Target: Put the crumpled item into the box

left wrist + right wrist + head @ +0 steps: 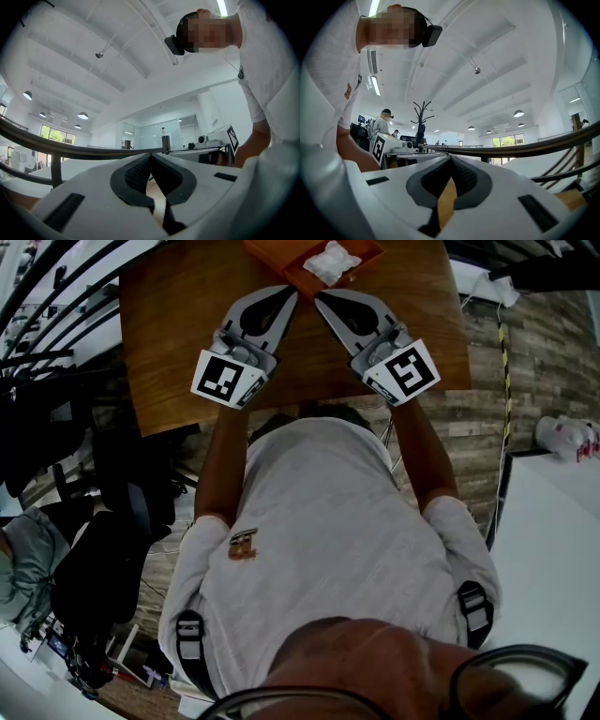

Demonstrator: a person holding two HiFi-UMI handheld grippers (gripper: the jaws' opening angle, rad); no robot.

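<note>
The wooden table [187, 324] is the broadest thing in the head view: one smooth brown rectangular top with a faint grain, standing on a floor of grey-brown planks [525, 362]. Below it the person's white short-sleeved shirt [328, 521] fills the middle, of soft cloth, with one small emblem on the chest that is too small to read.

Two grippers reach over the table, side by side, their tips angled toward each other. The left gripper [289, 292] and the right gripper [321, 298] are both of matte white-grey plastic and taper like wedges. Dark ribbed rubber pads [461, 176] line the inside of the jaws. Each carries one cube with black-and-white square markers. In both gripper views the jaws stand closed, tip against tip, with nothing between them. Only the table's wood shows through the gap below the tips.

One orange box [281, 261], shallow and flat-walled, sits at the table's far edge just beyond the two tips. The crumpled item [332, 261], a single white wrinkled wad, lies inside that box, apart from both grippers.
</note>
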